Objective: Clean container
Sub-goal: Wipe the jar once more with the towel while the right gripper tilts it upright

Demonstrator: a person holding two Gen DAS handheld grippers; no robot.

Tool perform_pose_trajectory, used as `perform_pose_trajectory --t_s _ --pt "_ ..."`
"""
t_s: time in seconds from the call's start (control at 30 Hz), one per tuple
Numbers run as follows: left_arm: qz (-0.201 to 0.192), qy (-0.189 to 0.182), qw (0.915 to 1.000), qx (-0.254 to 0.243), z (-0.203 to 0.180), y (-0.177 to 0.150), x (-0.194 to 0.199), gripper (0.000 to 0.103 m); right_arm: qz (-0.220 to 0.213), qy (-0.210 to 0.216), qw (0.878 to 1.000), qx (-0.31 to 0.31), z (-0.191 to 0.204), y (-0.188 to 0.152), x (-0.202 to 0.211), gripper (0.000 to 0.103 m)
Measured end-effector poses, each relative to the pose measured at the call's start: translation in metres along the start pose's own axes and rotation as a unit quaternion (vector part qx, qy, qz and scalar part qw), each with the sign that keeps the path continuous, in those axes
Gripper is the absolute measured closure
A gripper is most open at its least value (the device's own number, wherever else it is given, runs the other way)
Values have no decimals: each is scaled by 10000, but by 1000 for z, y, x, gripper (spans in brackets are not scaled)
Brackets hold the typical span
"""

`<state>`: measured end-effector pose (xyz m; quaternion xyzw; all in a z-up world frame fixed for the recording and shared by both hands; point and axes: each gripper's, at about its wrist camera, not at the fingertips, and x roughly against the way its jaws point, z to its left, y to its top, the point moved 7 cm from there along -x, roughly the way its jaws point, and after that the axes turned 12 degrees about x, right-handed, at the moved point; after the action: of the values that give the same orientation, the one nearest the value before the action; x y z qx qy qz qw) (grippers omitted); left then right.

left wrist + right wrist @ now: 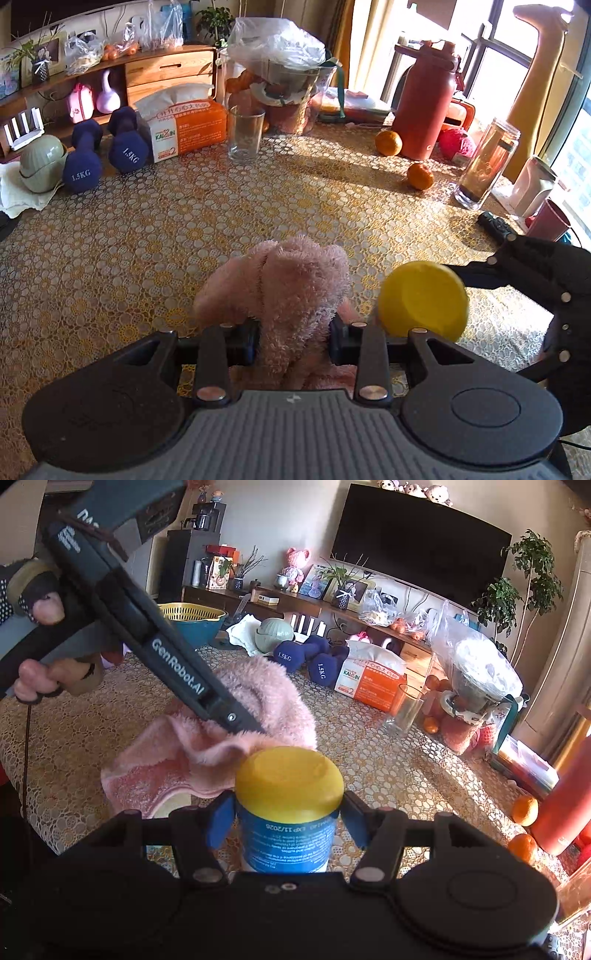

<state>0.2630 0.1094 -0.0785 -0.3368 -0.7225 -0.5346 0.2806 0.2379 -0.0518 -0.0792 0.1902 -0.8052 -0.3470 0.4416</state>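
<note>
A blue container with a yellow lid (288, 801) is held sideways between the blue pads of my right gripper (286, 821), which is shut on its body. In the left wrist view the yellow lid (423, 299) shows at the right, with the right gripper's black frame behind it. My left gripper (293, 338) is shut on a fluffy pink cloth (291, 291), which bunches up above the fingers. In the right wrist view the pink cloth (221, 738) drapes onto the table just left of the lid, touching it, with the left gripper (240, 722) pressed into it.
A lace-patterned tablecloth (184, 229) covers the table. At the back stand two blue dumbbells (103, 151), a tissue pack (184, 125), an empty glass (245, 133), a plastic-covered jug (291, 81), a red bottle (428, 103), oranges (419, 175) and a clear jar (487, 162).
</note>
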Motion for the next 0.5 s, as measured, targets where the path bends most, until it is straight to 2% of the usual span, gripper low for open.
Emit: perform_pose_trajectory --t_s 0.17,0.37,0.5 --pt "61 259 9995 169 25 -5 -15 69 -8 -2 10000 -70 -1 -1 0 41" --pt "285 517 9983 24 32 -23 -40 70 -25 -36 9999 -157 -3 -2 -1 41" --pt "209 579 9981 -80 28 -27 -40 69 -64 -81 9993 -358 -6 -6 2 41"
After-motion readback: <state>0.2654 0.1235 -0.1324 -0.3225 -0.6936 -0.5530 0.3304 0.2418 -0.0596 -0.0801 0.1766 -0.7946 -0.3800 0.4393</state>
